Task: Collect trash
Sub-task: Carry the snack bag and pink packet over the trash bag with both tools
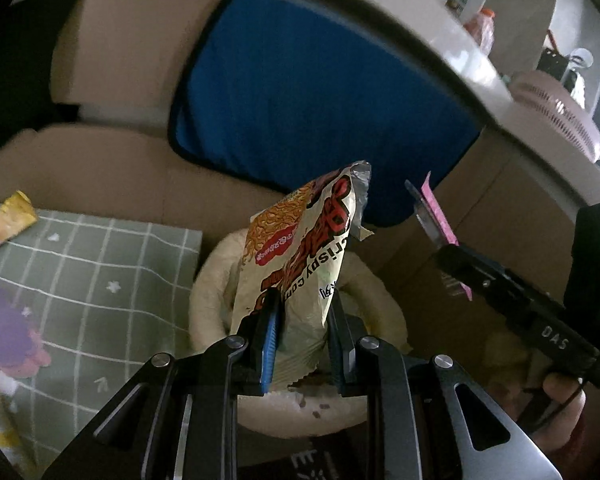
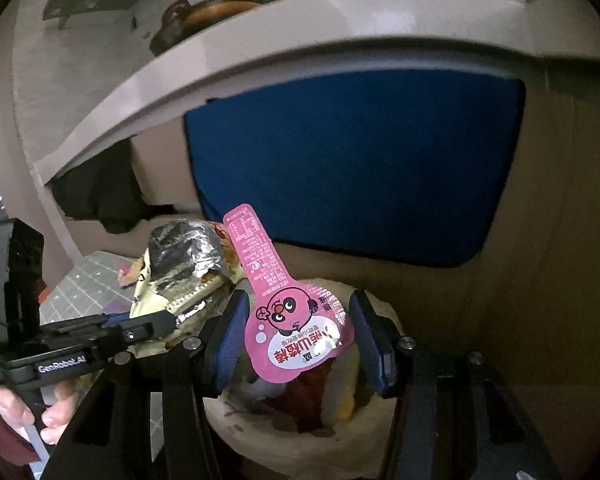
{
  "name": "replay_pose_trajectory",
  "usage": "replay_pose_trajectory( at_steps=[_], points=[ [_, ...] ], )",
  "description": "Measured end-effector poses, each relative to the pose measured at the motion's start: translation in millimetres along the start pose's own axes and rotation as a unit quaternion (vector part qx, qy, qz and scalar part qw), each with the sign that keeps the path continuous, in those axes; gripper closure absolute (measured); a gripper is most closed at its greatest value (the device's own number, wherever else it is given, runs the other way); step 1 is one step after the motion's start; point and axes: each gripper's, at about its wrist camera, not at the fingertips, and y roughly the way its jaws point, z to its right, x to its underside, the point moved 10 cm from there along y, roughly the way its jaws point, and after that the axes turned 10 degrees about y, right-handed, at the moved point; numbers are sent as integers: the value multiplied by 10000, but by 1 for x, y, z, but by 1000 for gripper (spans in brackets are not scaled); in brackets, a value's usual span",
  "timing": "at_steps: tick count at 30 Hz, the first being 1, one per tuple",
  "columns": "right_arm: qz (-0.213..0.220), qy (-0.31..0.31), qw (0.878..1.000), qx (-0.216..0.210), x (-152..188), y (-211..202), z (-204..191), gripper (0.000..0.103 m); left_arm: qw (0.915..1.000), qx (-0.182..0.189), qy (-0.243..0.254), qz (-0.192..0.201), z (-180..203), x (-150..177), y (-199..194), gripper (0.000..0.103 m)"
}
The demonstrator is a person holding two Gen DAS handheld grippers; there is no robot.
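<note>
My left gripper (image 1: pixel 304 320) is shut on a cream noodle-snack bag (image 1: pixel 300 248) and holds it upright over a round cream bin (image 1: pixel 208 292). The bag's foil inside shows in the right wrist view (image 2: pixel 180 256). In the right wrist view a pink wrapper with a cartoon face (image 2: pixel 296 328) hangs between the fingers of my right gripper (image 2: pixel 298 340), over the same bin (image 2: pixel 300 440), which holds trash. The fingers stand apart on either side of the wrapper. From the left wrist view the wrapper (image 1: pixel 436 208) sticks up edge-on from the right gripper's tip (image 1: pixel 448 248).
A green checked mat (image 1: pixel 100 272) lies left of the bin with a yellow wrapper (image 1: pixel 12 216) and a purple toy (image 1: pixel 4 328) on it. A blue cushion (image 1: pixel 308 96) leans behind. Brown cardboard (image 2: pixel 540 280) stands right. A table edge (image 2: pixel 260 60) curves overhead.
</note>
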Motion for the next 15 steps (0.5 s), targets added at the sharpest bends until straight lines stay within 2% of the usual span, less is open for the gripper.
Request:
replay_pose_trajectory(
  at_steps=[4, 6, 7, 9, 10, 13, 15],
  points=[
    [-113, 99, 9999, 73, 3, 14, 13, 54, 9998, 104, -67, -164, -2, 3, 25, 80],
    [-165, 147, 9997, 115, 5, 21, 19, 54, 9992, 280, -108, -267, -1, 6, 40, 80],
    [-188, 178, 9996, 138, 6, 25, 22, 54, 9990, 322, -119, -274, -2, 5, 44, 78],
    [-234, 234, 9993, 153, 7, 32, 25, 54, 9988, 388, -105, -271, -3, 5, 51, 60],
    [-253, 266, 9992, 155, 9, 34, 27, 54, 9988, 396, -121, -266, -5, 5, 52, 57],
    [-328, 374, 9987, 135, 11, 45, 29, 54, 9982, 489, -263, -223, -10, 6, 51, 53],
    [-360, 396, 9985, 119, 17, 47, 30, 54, 9984, 427, -316, -207, -16, 9, 47, 52]
  ],
)
